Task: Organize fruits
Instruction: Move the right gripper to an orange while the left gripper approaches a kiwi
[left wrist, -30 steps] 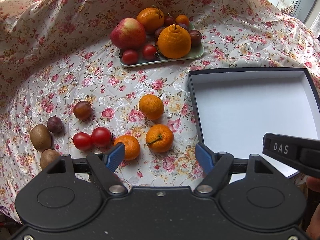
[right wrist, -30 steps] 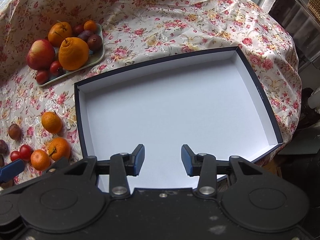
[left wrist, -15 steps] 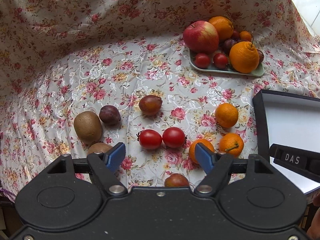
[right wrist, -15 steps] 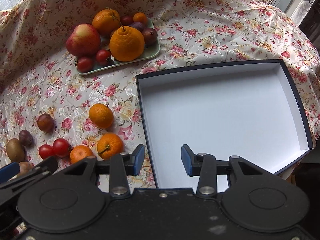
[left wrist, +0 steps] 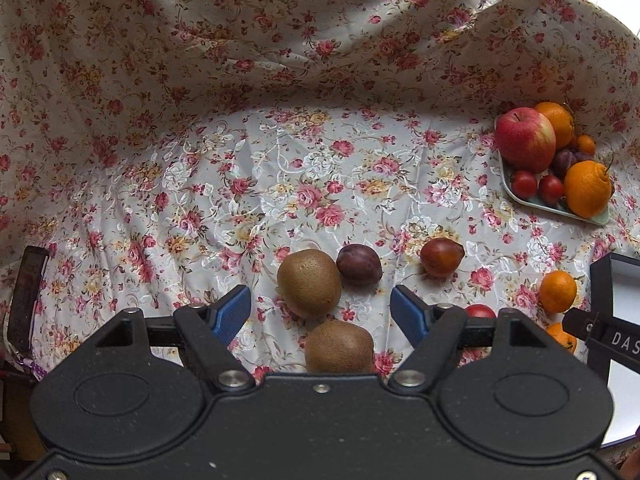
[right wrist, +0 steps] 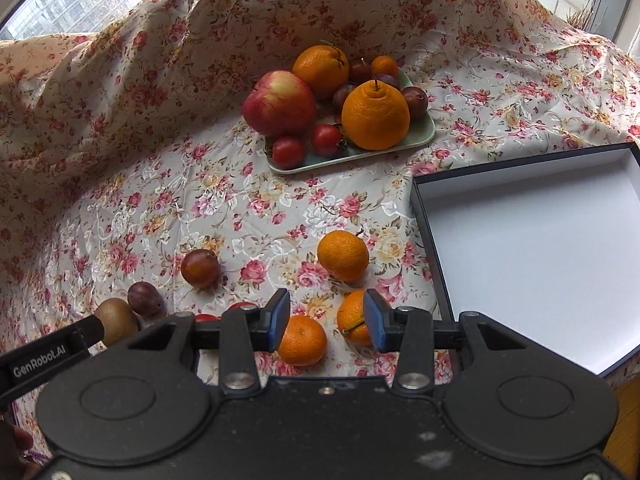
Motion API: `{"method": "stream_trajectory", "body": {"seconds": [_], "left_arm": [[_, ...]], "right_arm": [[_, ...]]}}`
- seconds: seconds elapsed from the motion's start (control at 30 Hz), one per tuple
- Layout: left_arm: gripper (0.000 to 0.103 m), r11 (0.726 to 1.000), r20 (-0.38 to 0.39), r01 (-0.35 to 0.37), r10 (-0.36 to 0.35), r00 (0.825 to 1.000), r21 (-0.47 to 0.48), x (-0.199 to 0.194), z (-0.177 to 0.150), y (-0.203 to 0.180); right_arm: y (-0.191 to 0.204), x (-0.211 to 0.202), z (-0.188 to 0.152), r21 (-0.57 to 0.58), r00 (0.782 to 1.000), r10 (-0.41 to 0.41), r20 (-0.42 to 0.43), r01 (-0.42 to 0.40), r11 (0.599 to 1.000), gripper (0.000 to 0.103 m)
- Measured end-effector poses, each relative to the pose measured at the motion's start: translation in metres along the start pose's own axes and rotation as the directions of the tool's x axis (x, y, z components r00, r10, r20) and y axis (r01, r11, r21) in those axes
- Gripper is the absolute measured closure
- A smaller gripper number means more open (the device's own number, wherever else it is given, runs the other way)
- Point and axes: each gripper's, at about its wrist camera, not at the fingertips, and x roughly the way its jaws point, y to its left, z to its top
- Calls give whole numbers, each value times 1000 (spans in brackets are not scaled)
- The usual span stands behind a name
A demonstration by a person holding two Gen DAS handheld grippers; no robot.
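My left gripper [left wrist: 320, 312] is open and empty, its jaws either side of two brown kiwis: one [left wrist: 309, 282] just ahead, one [left wrist: 339, 347] close to its body. A purple plum [left wrist: 359, 264] and a reddish plum [left wrist: 441, 257] lie beyond. My right gripper [right wrist: 325, 322] is open and empty over three mandarins [right wrist: 343, 255] [right wrist: 301, 340] [right wrist: 354, 323]. The empty white box with dark walls [right wrist: 536, 256] lies to its right. A green tray [right wrist: 420, 142] at the back holds an apple [right wrist: 279, 103], oranges, plums and small tomatoes.
The flowered cloth [left wrist: 280, 184] covers the table and rises up behind it. Small red tomatoes [left wrist: 480, 311] lie partly hidden behind my gripper bodies. A dark object [left wrist: 26, 300] stands at the table's left edge. The box reaches the table's right edge.
My left gripper swung left from the mandarins and tomatoes to the kiwis. My right gripper swung left from over the box to over the mandarins and opened wider.
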Motion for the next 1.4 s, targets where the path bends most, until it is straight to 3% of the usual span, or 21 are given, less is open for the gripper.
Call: {"method": "stream_trajectory", "body": {"seconds": [0.1, 0.5, 0.73, 1.0, 1.17, 1.4], "left_arm": [[26, 1000, 14, 20, -20, 1000, -6, -2, 2, 10], [26, 993, -1, 16, -16, 1000, -118, 5, 20, 52], [26, 996, -11, -10, 9, 1000, -88, 8, 20, 52], [27, 995, -72, -9, 2, 997, -101, 21, 18, 50], [27, 994, -86, 13, -22, 996, -113, 24, 20, 47], [27, 996, -112, 2, -12, 994, -94, 31, 20, 39]], "right_arm": [[10, 10, 0, -11, 998, 24, -57, -25, 1000, 60], [37, 35, -7, -44, 992, 4, -130, -10, 999, 63], [35, 36, -7, -48, 993, 15, -120, -21, 999, 64], [7, 25, -2, 14, 1000, -16, -25, 16, 1000, 65], [-9, 29, 3, 53, 998, -46, -34, 48, 997, 66], [-28, 46, 4, 122, 992, -57, -115, 71, 990, 66]]}}
